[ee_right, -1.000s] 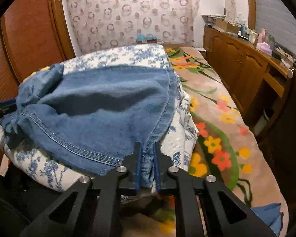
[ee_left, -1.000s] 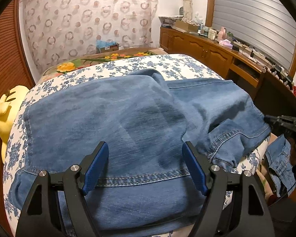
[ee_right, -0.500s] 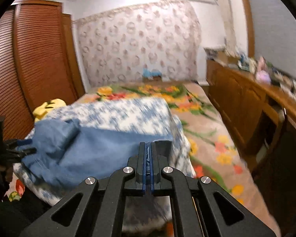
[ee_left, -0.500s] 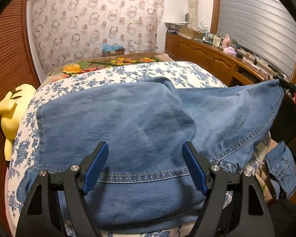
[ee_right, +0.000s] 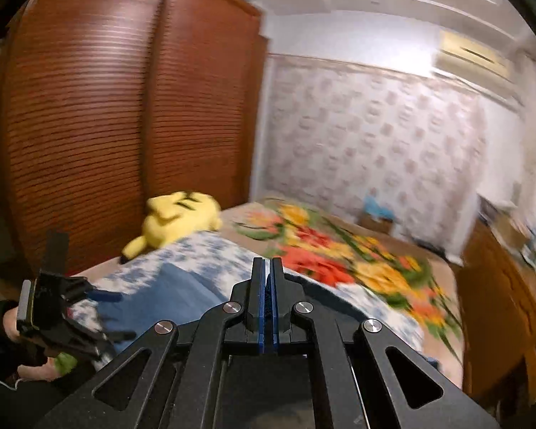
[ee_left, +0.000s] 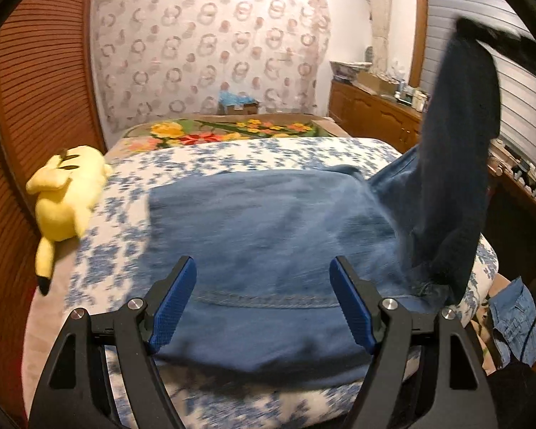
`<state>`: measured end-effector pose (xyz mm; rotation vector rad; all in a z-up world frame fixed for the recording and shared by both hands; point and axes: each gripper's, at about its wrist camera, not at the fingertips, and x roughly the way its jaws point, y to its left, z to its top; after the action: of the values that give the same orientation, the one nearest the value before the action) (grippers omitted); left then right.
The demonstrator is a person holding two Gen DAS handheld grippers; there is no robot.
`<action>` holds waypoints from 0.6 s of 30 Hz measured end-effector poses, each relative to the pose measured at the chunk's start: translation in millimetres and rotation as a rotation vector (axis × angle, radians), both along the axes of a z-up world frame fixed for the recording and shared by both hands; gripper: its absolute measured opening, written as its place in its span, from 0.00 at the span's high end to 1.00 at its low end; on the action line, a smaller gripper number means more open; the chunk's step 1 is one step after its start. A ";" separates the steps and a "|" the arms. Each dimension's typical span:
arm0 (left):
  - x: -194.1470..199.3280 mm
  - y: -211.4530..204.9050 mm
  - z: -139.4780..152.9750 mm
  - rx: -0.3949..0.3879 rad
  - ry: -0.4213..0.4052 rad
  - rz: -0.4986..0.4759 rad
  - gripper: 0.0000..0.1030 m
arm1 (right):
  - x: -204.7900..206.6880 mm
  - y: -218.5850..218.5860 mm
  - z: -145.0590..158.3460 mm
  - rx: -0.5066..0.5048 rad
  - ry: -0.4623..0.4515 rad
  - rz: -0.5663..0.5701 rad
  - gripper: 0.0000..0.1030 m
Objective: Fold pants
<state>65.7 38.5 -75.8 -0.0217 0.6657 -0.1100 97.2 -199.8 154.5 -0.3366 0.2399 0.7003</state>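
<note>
The blue denim pants [ee_left: 268, 228] lie spread over a white bedcover with blue flowers [ee_left: 232, 153] on the bed, and one leg [ee_left: 457, 164] is lifted off the cloth at the right of the left wrist view, hanging as a dark upright flap from the right gripper [ee_left: 482, 35], whose black body shows blurred at the upper right. In the right wrist view the right gripper [ee_right: 267, 300] has its jaws clenched together, and a thin strip of dark denim shows pinched between the blue pads [ee_right: 261, 304], so it is grasping the pant leg; the cloth below is hidden by the gripper's own frame. The left gripper [ee_left: 264, 304] hovers over the near part of the pants above a stitched seam [ee_left: 264, 300], its jaws released and standing wide, with nothing clamped between the pads [ee_left: 171, 304]. From the right wrist view the left gripper [ee_right: 100, 318] appears at the lower left, held by a hand [ee_right: 10, 325] in a dark sleeve. A yellow plush toy [ee_left: 66, 193] lies at the left edge of the bed beside a brown slatted wardrobe [ee_right: 125, 107]. Beyond the flowered cover lies a blanket with orange and yellow blooms [ee_right: 357, 257], and a wooden cabinet [ee_left: 371, 114] runs along the right wall.
</note>
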 end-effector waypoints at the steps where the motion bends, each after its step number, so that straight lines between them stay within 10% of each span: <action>1: -2.4 7.9 1.7 0.006 -0.002 0.014 0.25 | 1.8 18.7 1.6 -0.010 0.003 0.037 0.98; 7: -12.9 45.4 1.6 -0.004 -0.006 0.082 0.25 | 19.2 106.5 -5.9 -0.041 0.079 0.209 0.98; 18: -6.9 62.8 -13.3 -0.030 0.013 0.109 0.25 | 89.2 138.6 -40.6 -0.092 0.256 0.104 0.71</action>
<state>58.8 101.3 -89.1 -0.0876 0.6744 -0.0147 186.5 -61.1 113.9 -0.3488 0.5021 0.8375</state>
